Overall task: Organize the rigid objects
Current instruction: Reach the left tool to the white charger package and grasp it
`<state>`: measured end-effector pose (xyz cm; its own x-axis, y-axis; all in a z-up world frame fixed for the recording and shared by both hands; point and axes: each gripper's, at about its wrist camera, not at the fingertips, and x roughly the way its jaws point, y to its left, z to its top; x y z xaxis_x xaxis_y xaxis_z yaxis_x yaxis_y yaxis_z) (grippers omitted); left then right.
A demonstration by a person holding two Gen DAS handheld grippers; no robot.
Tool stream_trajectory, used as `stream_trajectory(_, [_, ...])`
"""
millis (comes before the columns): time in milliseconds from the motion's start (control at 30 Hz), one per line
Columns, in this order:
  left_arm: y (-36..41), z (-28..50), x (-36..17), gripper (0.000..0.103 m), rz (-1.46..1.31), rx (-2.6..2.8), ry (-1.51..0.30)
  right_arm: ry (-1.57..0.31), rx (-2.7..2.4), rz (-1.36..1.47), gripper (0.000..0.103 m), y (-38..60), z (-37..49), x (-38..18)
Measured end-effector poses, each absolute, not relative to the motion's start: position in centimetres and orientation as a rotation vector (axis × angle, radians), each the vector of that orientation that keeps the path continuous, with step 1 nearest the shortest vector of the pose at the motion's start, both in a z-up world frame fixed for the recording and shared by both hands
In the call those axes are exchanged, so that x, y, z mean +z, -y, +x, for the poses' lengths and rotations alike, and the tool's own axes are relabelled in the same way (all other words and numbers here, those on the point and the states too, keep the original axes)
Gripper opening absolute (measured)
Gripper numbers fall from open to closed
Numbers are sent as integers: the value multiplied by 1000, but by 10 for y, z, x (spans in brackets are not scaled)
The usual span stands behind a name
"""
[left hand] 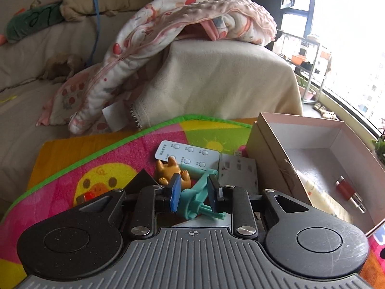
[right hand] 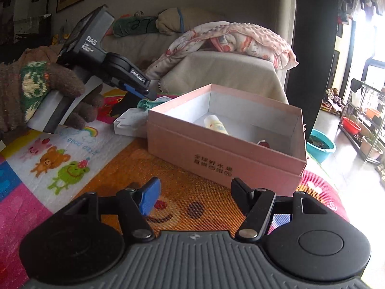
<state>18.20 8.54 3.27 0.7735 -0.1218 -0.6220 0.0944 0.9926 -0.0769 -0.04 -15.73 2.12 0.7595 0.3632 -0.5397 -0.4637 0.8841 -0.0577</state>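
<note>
My left gripper (left hand: 194,178) is shut on a teal plastic toy (left hand: 192,198), held just above the colourful play mat (left hand: 101,154). An orange animal figurine (left hand: 168,169) lies against its left pad, on a white button remote (left hand: 189,153). The open pink box (left hand: 267,149) stands to the right and holds a red cylinder (left hand: 344,187) and a cream bottle (left hand: 311,186). In the right wrist view my right gripper (right hand: 196,185) stands open and empty in front of the box (right hand: 216,154), with the bottle (right hand: 215,124) inside. The left gripper (right hand: 142,91), in a gloved hand (right hand: 48,82), holds the teal toy (right hand: 145,103) behind the box's left corner.
A flat white card (left hand: 238,172) lies between the toys and the box. A beige sofa (left hand: 216,77) with a pink blanket (left hand: 168,24) rises behind the mat. A teal basin (right hand: 321,144) and a metal shelf (right hand: 365,120) stand on the floor to the right.
</note>
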Motion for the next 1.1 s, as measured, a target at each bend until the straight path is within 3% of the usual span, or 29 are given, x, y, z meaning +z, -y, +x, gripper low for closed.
stream_trajectory(367, [-92, 170, 19, 24, -75, -262, -766, -592, 443, -146, 66, 164, -1, 12])
stream_trajectory(633, [-97, 88, 18, 24, -120, -414, -800, -603, 438, -146, 66, 163, 1, 12])
stream_trajectory(833, [-106, 19, 38, 25, -130, -351, -719, -613, 424, -142, 66, 163, 4, 11])
stream_trajectory(1100, [-91, -35, 33, 25, -167, -310, -805, -641, 391, -117, 66, 159, 10, 11])
